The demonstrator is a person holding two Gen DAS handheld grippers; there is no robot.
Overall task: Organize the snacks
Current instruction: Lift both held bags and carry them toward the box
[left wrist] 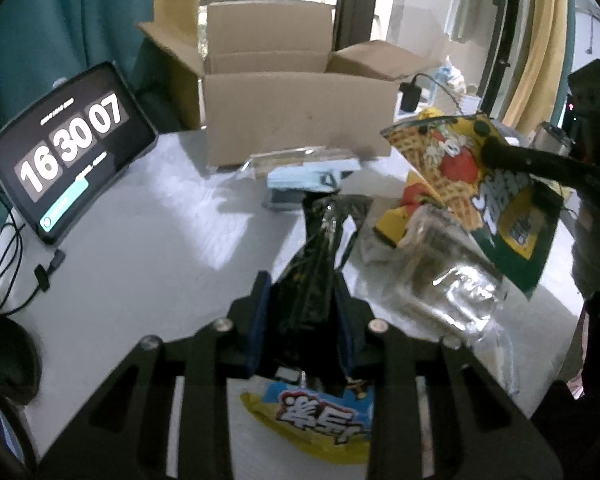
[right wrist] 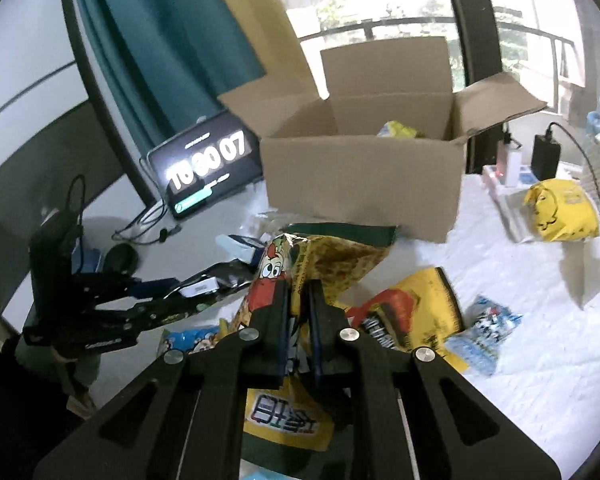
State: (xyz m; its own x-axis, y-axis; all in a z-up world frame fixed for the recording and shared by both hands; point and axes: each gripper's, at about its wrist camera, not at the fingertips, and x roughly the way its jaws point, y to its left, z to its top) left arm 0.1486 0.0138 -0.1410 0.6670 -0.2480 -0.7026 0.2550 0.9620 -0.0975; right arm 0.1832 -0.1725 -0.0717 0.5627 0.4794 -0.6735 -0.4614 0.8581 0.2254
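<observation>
From the left wrist, the left tongs (left wrist: 302,304) pinch a black snack bag (left wrist: 320,248) lifted over the white worktop (left wrist: 148,248), with bare surface to the left reaching the clock tablet (left wrist: 70,148) and the open cardboard box (left wrist: 296,116) beyond. From the right wrist, the right tongs (right wrist: 299,300) clamp a yellow-green waffle-print bag (right wrist: 320,256) before the box (right wrist: 360,184), whose flaps splay outward; a yellow packet (right wrist: 400,130), blurred, seems to lie inside, and open worktop (right wrist: 540,340) lies to the right.
</observation>
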